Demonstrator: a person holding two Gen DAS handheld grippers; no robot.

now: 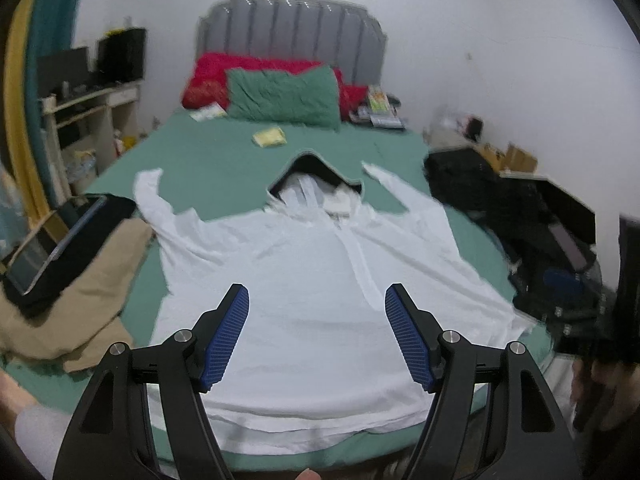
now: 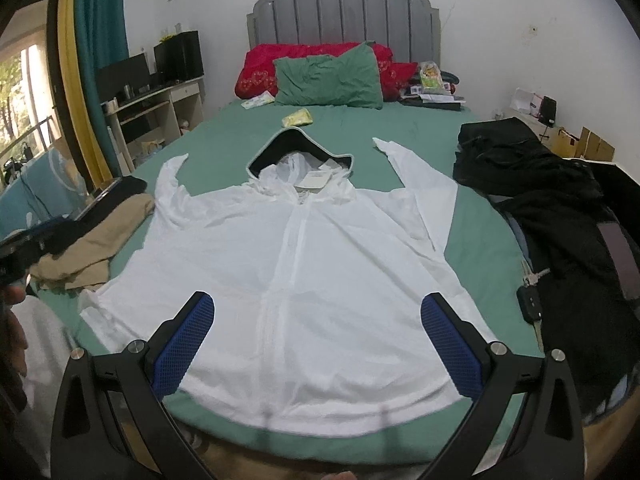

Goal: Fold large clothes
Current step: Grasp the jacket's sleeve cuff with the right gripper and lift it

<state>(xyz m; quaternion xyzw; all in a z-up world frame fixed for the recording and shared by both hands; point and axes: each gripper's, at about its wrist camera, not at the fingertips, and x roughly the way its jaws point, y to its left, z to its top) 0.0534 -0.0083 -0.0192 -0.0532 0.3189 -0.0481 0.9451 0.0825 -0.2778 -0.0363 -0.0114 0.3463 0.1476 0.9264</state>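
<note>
Nearest in each wrist view are the blue-padded fingers: the left gripper (image 1: 317,300) and the right gripper (image 2: 317,307) both stand wide apart with nothing between their pads, hovering above the near hem of the garment.

Below them, a white hooded jacket (image 2: 288,264) lies spread flat, front up, on the green bed sheet (image 2: 224,136), its hem at the near edge of the bed and its zip line running away down the middle. Both sleeves are stretched outward and angled toward the far end, and the hood (image 2: 300,152), dark inside with a grey rim, lies open just beyond the collar.

To the left of the jacket sits a tan cloth pile (image 2: 96,240) with a dark item on top; to the right, a heap of black clothing (image 2: 552,184), with a car key (image 2: 530,300) at its near left edge.

Farther off, a small yellow packet (image 2: 297,117) lies on the sheet, then a green pillow (image 2: 328,78) leaning on a red cushion (image 2: 256,74), backed by the grey headboard (image 2: 344,12). A desk (image 2: 160,100) with dark monitors stands far left.
</note>
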